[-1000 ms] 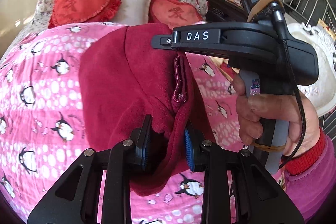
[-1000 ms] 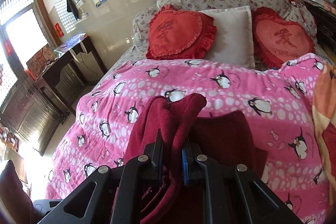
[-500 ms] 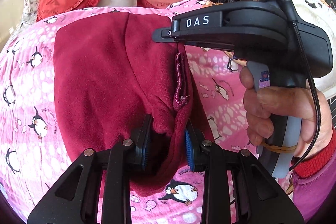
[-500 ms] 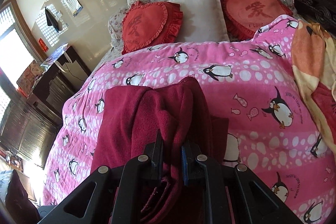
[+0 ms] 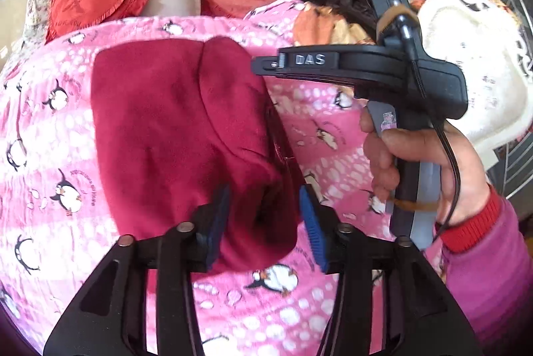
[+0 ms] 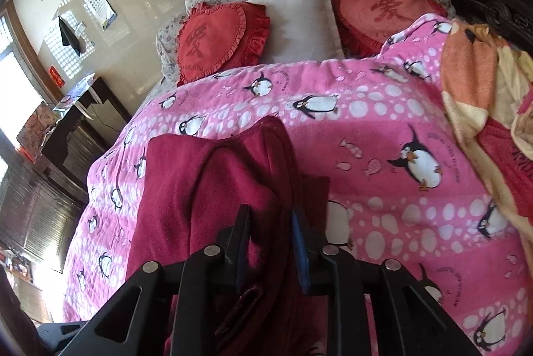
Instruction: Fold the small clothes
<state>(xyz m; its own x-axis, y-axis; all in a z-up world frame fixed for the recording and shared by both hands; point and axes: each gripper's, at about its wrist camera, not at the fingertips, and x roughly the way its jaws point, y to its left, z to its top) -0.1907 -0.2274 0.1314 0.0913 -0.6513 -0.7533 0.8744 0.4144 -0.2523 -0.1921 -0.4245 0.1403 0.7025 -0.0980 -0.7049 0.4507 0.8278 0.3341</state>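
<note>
Since 1 second ago, the dark red garment (image 5: 173,136) has come down from its lifted bunch to lie folded on the pink penguin blanket (image 5: 50,129), and both my grippers are letting go. Jaws of my left gripper (image 5: 263,222) are opening, spread around the garment's near edge with the right blue pad clear of the cloth. Jaws of my right gripper (image 6: 269,242) are opening too, a fold of the garment between them, while my right hand (image 5: 416,162) holds its handle above the blanket.
</note>
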